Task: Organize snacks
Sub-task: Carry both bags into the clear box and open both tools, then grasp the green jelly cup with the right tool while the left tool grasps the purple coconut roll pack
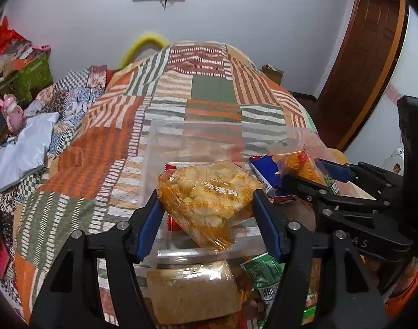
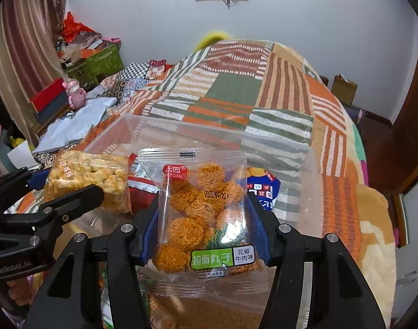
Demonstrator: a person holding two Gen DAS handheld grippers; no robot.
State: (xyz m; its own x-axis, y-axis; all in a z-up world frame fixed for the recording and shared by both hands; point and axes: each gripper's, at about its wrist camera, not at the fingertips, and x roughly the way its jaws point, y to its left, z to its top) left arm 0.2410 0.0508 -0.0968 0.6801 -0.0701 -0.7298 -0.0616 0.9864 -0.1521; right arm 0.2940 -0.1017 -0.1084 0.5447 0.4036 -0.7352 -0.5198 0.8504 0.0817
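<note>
With the left gripper (image 1: 209, 205) clamped on the puffed-rice pack (image 1: 206, 192) and the right gripper (image 2: 205, 227) clamped on the noodle-ball pack (image 2: 206, 216), lower each fully inside the clear bin (image 2: 277, 139) wall before releasing

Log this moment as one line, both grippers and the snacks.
left gripper: shut on sachima pack | right gripper: shut on noodle-ball pack | both over clear bin

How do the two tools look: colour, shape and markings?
Both the left tool and the right tool have black angular linkage frames with silver pivot screws and blue pads inside. Pale lettering marks the sides. No cables or sleeves show.
</note>
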